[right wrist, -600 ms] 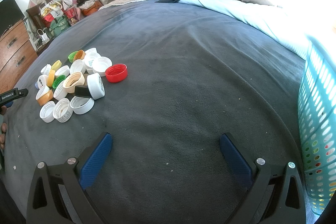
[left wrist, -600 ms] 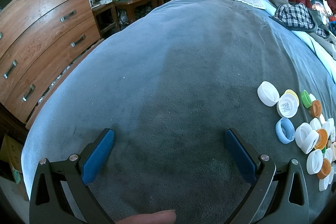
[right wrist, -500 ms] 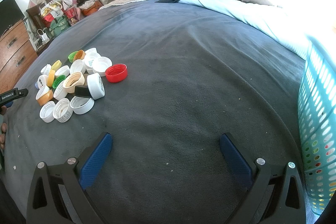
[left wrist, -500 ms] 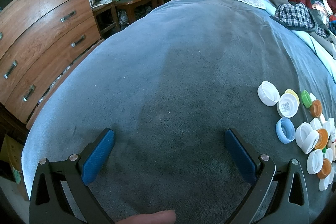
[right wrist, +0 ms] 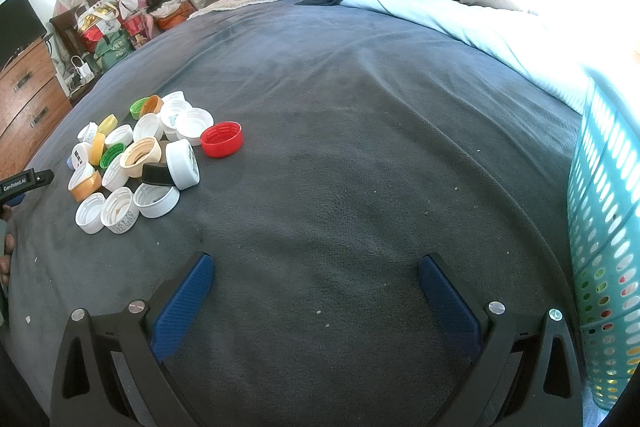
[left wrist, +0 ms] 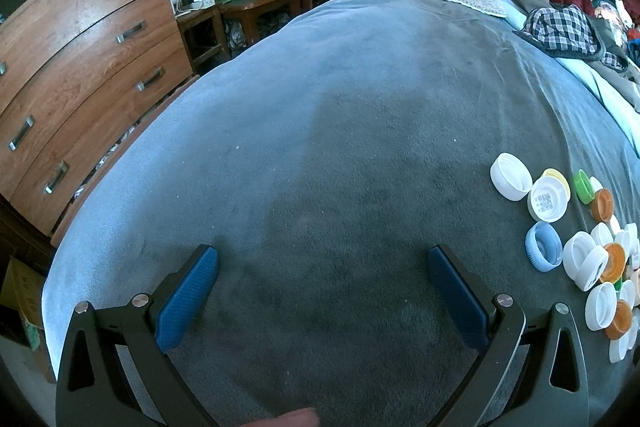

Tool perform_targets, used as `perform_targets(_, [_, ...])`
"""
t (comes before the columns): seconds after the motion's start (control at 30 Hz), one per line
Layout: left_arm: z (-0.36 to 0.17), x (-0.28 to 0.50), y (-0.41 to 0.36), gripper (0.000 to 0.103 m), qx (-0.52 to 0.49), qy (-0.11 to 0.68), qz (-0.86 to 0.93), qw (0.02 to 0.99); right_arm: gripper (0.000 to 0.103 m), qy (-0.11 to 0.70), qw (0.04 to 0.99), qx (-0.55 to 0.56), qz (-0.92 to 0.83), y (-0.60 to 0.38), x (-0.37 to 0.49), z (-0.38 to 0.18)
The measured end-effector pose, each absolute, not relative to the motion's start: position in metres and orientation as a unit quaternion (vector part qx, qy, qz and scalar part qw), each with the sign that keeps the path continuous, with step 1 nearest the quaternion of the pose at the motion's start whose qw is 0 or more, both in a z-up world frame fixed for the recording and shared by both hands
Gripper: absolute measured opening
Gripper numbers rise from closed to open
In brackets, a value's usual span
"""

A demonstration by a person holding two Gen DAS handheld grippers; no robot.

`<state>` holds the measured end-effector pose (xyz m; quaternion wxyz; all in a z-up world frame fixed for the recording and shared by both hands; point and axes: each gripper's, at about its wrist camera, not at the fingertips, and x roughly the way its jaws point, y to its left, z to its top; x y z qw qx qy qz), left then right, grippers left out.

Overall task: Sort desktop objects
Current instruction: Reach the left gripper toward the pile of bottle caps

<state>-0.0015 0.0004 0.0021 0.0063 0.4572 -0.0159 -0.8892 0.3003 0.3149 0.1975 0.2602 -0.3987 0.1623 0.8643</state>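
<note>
Left wrist view: the left gripper [left wrist: 322,267] hangs over the dark grey fleece blanket [left wrist: 340,131] on the bed, its blue-padded jaws spread wide with only bare blanket between them. A heap of plastic bottle caps [left wrist: 580,247], mostly white with orange, green, yellow and one pale blue, lies at the right, well clear of the jaws. A brown wooden chest of drawers [left wrist: 88,67] stands at the left.

Right wrist view: the right gripper [right wrist: 316,277] also has its jaws wide and empty. The caps lie to the left, a red ribbed cap [right wrist: 221,139] at their right edge. A turquoise perforated plastic basket [right wrist: 604,227] stands at the right.
</note>
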Motion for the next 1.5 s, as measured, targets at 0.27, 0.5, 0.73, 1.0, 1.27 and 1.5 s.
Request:
perform_targets(0.27, [0.004,0.008,-0.002,0.102,0.457,-0.021,-0.889,0.008,0.103,0.163,0.260,-0.399,0.864,0.315,0.300,0.198])
perform_targets(0.5, [0.005,0.022,-0.002,0.102,0.448,-0.051,-0.892,-0.008,0.103,0.163,0.260,-0.399,0.864,0.316,0.300,0.198])
perform_targets(0.73, [0.007,0.023,-0.004,0.102,0.451,-0.057,-0.890,-0.027,0.103,0.163,0.261,-0.399,0.864,0.315,0.300,0.198])
perform_targets(1.0, [0.024,0.039,0.055,0.095,0.422,-0.078,-0.878,-0.210,0.103,0.163,0.261,-0.399,0.864,0.315,0.300,0.198])
perform_targets(1.27, [0.015,0.007,0.088,0.076,0.445,-0.112,-0.851,-0.254,0.103,0.163,0.261,-0.399,0.864,0.315,0.299,0.198])
perform_targets(1.5, [0.020,0.017,0.075,0.026,0.433,-0.101,-0.865,-0.235,0.103,0.163,0.261,-0.399,0.864,0.315,0.298,0.198])
